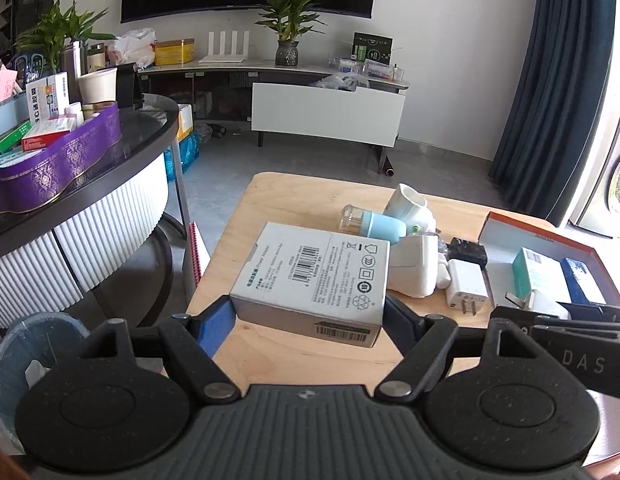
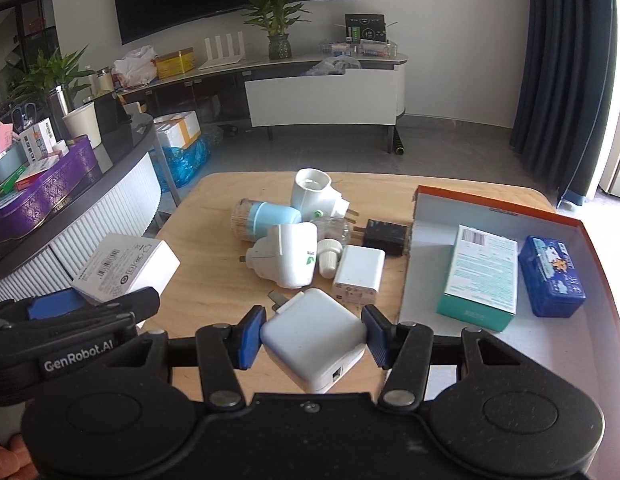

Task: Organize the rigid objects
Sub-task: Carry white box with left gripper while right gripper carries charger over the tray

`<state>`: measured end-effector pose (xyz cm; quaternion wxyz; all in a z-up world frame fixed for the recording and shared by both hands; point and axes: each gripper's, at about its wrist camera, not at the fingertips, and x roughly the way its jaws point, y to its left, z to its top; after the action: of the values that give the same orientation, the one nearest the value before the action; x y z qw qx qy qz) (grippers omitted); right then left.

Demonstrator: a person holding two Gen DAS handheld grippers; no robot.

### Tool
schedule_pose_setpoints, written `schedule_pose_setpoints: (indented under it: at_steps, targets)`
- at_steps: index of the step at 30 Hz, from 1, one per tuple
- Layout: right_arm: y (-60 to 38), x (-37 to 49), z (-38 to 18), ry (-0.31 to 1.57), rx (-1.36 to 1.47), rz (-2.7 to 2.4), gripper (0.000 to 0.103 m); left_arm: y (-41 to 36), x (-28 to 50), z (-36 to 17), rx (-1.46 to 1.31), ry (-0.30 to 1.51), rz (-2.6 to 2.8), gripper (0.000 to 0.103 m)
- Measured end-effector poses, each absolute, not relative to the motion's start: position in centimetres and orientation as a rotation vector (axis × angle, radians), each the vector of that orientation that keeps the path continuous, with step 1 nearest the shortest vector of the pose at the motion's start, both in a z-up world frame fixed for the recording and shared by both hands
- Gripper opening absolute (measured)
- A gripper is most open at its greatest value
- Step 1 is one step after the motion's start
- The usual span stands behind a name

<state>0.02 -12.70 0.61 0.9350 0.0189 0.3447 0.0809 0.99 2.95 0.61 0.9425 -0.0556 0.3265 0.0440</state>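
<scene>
My left gripper (image 1: 308, 320) is shut on a white power-adapter box (image 1: 314, 280), held above the wooden table (image 1: 270, 352); the same white box (image 2: 126, 266) shows at the left of the right wrist view. My right gripper (image 2: 314, 338) is shut on a white square charger (image 2: 314, 340), its prongs pointing up-left, lifted over the table (image 2: 206, 280). An orange-rimmed open box (image 2: 498, 208) at the right holds a teal carton (image 2: 482, 276) and a blue tin (image 2: 552, 280).
A pile on the table: two white plug-in units (image 2: 286, 260), a pale-blue-capped jar (image 2: 266, 218), a small white charger (image 2: 358, 276), a black adapter (image 2: 386, 236). A round dark side table (image 1: 110, 168) with a purple tray stands left; a bin (image 1: 34, 344) sits below.
</scene>
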Motion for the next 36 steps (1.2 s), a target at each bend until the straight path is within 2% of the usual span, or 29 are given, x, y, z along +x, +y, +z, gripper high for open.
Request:
schedule_pose_setpoints:
  at_steps: [36]
  targets:
    - [-23.0,-5.0,2.8,0.672,0.137,0.003,0.065,-5.9,0.1,2.3,-0.03,0.655,-0.099,0.08]
